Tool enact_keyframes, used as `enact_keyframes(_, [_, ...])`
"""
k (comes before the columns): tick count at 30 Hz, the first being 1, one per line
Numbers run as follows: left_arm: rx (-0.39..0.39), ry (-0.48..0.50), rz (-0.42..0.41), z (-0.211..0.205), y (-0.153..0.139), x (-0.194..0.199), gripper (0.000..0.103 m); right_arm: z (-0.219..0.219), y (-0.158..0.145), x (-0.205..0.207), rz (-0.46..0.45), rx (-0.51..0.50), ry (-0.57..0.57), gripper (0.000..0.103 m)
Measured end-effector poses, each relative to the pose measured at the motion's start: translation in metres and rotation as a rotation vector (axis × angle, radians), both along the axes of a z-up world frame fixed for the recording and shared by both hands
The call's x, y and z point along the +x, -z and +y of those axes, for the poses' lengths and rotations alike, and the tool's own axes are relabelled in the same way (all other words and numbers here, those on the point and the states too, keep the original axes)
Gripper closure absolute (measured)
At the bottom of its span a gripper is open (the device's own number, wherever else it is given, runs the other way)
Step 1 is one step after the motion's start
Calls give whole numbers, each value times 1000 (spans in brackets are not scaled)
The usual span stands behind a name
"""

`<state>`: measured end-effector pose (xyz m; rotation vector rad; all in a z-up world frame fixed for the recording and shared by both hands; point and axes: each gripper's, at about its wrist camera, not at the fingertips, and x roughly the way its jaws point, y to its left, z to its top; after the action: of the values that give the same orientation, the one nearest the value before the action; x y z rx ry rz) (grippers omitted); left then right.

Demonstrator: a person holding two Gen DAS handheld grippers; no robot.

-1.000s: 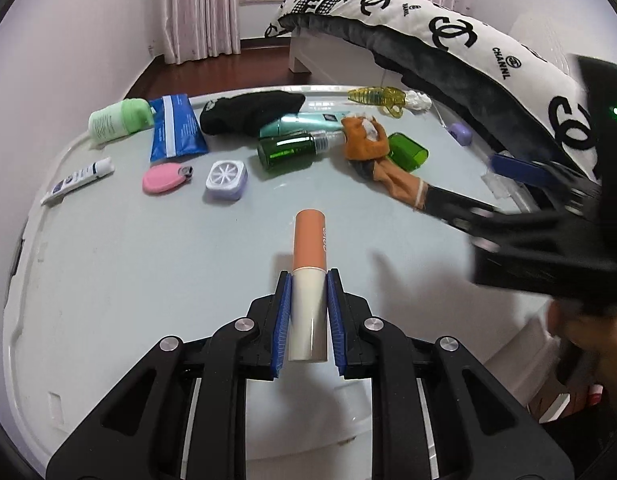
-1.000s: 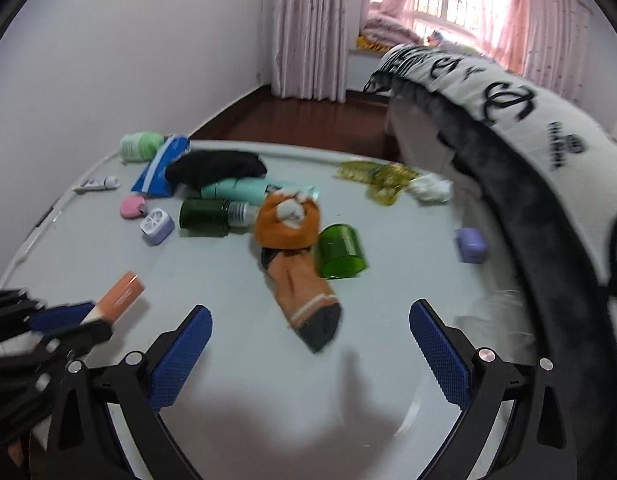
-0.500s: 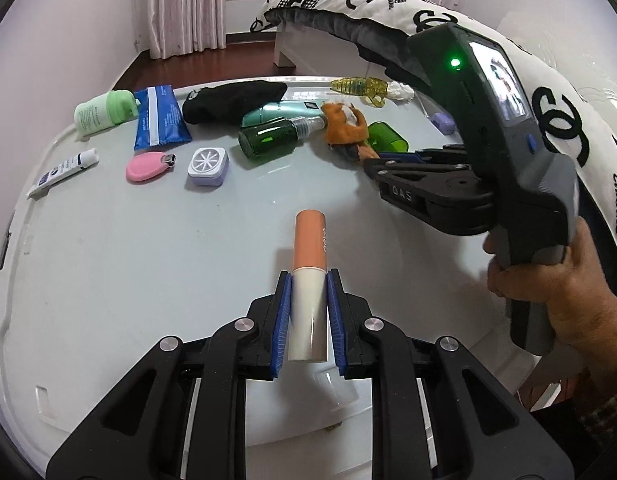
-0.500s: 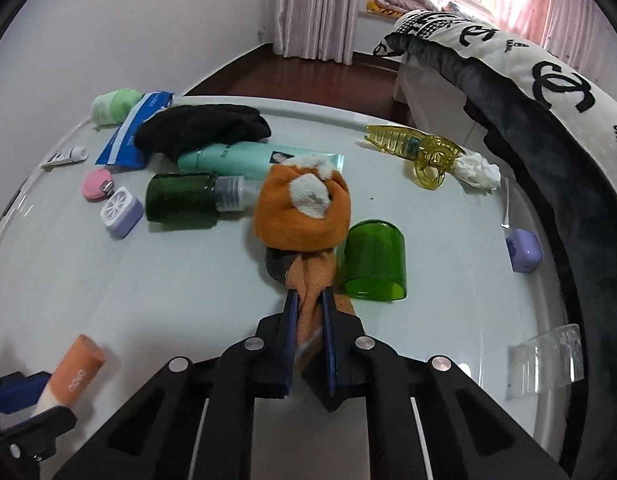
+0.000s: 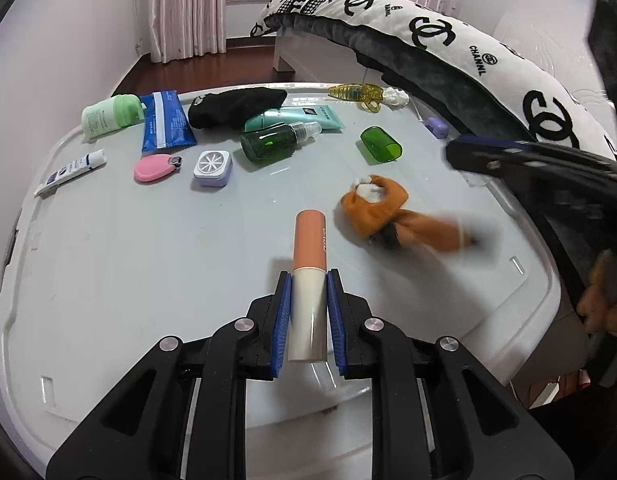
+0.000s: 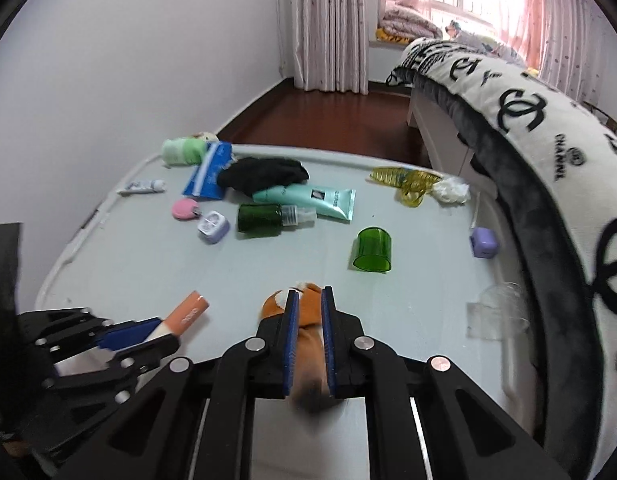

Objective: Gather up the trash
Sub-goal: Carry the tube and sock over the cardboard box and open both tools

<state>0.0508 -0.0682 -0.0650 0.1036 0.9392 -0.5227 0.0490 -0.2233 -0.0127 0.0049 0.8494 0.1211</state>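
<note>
Orange sock (image 6: 308,316): pinched between the blue pads of the right gripper (image 6: 307,340), lower centre of the right wrist view; its lower end is blurred. In the left wrist view the same sock (image 5: 382,210) sits right of centre, just above the white table (image 5: 128,280), tail smeared by motion.

Left gripper (image 5: 307,320): pads pressed onto a cream tube with peach cap (image 5: 308,280), cap pointing up-frame, lower centre.

Upper part of the frame, resting on the table: green cap (image 5: 380,144), dark green spray bottle (image 5: 274,142), teal tube (image 5: 296,116), black cloth (image 5: 236,106), blue packet (image 5: 164,124), pale green jar (image 5: 108,114), pink disc (image 5: 152,167), lilac square case (image 5: 213,165), small white tube (image 5: 70,170), yellow hair clip (image 5: 358,94).

Patterned bedding (image 5: 448,52) fills the upper right.
</note>
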Motion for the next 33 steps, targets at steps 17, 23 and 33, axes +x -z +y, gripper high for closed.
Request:
enact_keyframes(17, [-11,19,-32,4,-15,-18,85,21,64,27,79,-177,-6,15])
enact_keyframes(23, [-7,11,-9,7,-7,-12,85,31,85,54,142,-207,-54,70])
enact_keyframes(33, [-5,-12,-36,16,-17,-18,85,24,35,20,64,-93,-31,83])
